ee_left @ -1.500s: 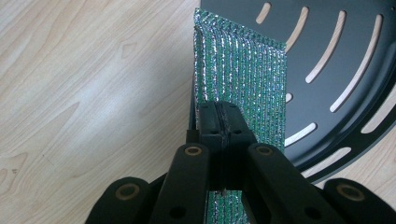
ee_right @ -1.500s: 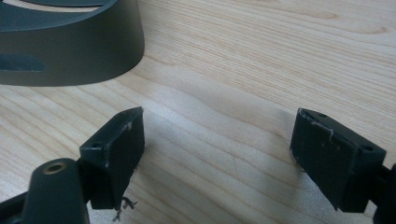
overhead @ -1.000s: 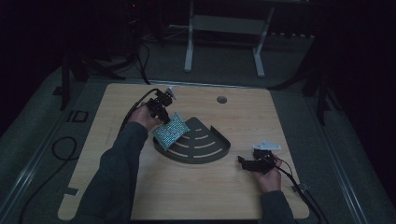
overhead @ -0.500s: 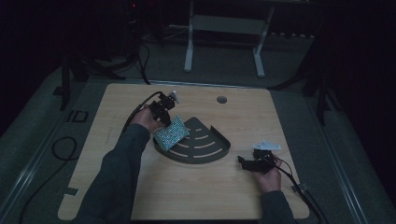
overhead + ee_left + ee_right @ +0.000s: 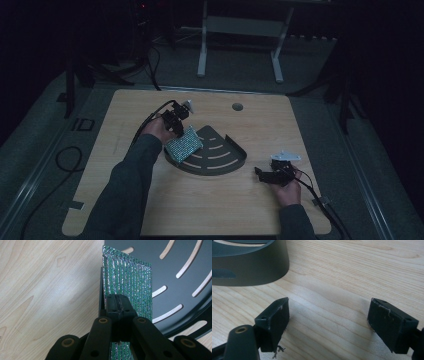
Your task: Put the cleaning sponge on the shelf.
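Nearest me, on the right side of the wooden table (image 5: 125, 165), my right gripper (image 5: 261, 173) rests low over the bare boards, held in my right hand (image 5: 286, 187). Its jaws stand wide apart with only wood grain between them; in the right gripper view its two black pads (image 5: 277, 321) frame empty tabletop, and the dark curved wall of the tray (image 5: 252, 270) rises just beyond, to the left.

Farther in, near the middle of the table, lies that dark fan-shaped tray (image 5: 222, 167), slotted with curved cuts through which the wood shows. Its rounded rim faces me and its corner points away.

At the tray's left edge is the glittery green cloth (image 5: 184, 145), a small flat square woven with silver threads. It stands tilted on edge, its lower part down at the tray's left side.

Farthest from me on the left, my left gripper (image 5: 177, 127) comes down on the cloth from the far side, my left hand (image 5: 159, 129) behind it. Its jaws are clenched on the cloth's upper edge; in the left gripper view (image 5: 117, 306) the pads meet tightly with the green cloth (image 5: 130, 282) pinched between them, stretching away over the tray floor (image 5: 175, 262).
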### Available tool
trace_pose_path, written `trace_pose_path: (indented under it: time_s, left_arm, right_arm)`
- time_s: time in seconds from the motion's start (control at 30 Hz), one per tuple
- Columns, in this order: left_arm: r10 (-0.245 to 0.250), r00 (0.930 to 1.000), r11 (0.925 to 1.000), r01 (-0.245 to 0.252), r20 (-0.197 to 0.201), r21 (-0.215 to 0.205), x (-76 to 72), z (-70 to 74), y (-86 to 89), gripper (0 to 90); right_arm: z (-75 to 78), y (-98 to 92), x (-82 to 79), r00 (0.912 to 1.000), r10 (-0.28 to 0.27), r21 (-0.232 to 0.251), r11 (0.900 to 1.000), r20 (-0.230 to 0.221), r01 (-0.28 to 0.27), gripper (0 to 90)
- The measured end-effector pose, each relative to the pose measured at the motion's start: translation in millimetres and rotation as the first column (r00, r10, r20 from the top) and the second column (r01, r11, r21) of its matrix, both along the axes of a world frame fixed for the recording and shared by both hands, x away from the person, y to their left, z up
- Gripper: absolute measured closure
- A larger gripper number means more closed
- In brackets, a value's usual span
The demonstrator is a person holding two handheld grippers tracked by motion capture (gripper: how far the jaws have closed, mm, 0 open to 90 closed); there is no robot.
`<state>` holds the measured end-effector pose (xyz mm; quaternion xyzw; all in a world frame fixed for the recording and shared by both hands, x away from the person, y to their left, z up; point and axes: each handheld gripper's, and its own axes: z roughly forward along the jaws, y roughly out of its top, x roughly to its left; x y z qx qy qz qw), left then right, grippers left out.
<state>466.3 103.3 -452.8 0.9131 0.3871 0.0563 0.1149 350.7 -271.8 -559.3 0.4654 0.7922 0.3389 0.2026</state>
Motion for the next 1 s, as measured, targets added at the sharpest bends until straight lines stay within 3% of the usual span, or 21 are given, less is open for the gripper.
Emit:
trace_pose_path:
  time_s: [1.0]
  left_arm:
    - [0.0,0.9998,0.9992,0.001,-0.022,0.041,3.3,-11.0,-1.3,89.3]
  right_arm:
    - [0.0,0.0,0.0,1.0,0.0,0.0,1.0,0.0,0.0,17.4]
